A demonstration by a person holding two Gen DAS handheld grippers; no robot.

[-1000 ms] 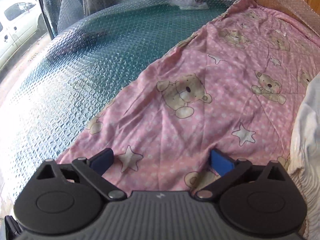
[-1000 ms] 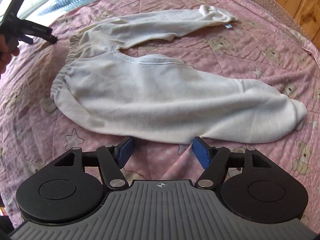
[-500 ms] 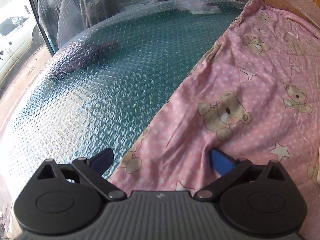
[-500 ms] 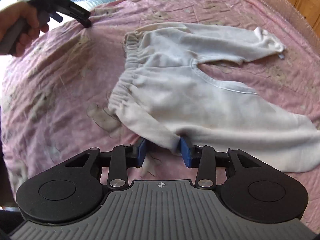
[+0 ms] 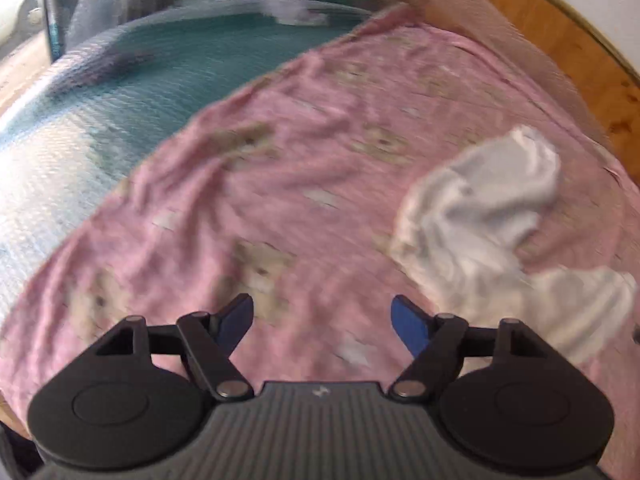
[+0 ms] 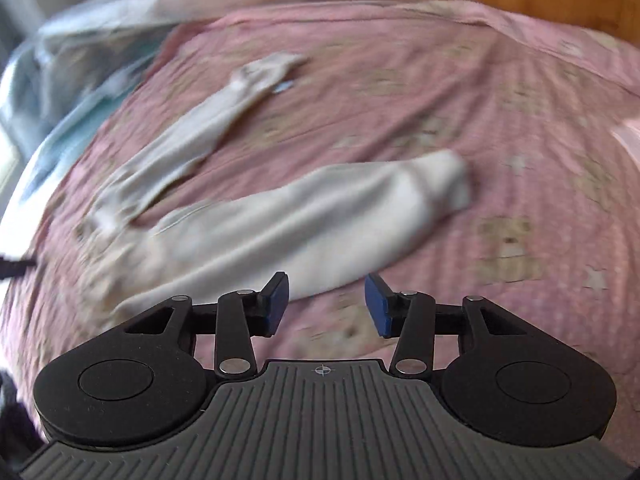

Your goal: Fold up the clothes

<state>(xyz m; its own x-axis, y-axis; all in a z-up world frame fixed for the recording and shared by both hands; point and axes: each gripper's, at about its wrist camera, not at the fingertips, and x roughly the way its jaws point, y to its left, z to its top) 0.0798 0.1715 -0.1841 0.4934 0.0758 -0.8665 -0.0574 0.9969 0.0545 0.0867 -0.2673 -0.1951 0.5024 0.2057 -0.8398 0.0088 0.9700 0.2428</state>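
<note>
Cream soft-fleece trousers [image 6: 288, 220] lie rumpled on pink bear-and-star printed cotton sheet [image 6: 520, 140], legs splayed apart; both views motion-blurred. Right gripper [image 6: 326, 304]: blue pads parted, empty, just above trouser edge. Left gripper [image 5: 322, 322]: spread wide, empty, over sheet. Teal bubble-wrap surface [image 5: 100, 112] beyond sheet edge.

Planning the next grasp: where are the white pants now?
Right wrist view: the white pants lie spread on the pink bear sheet, just beyond the open right gripper.
</note>
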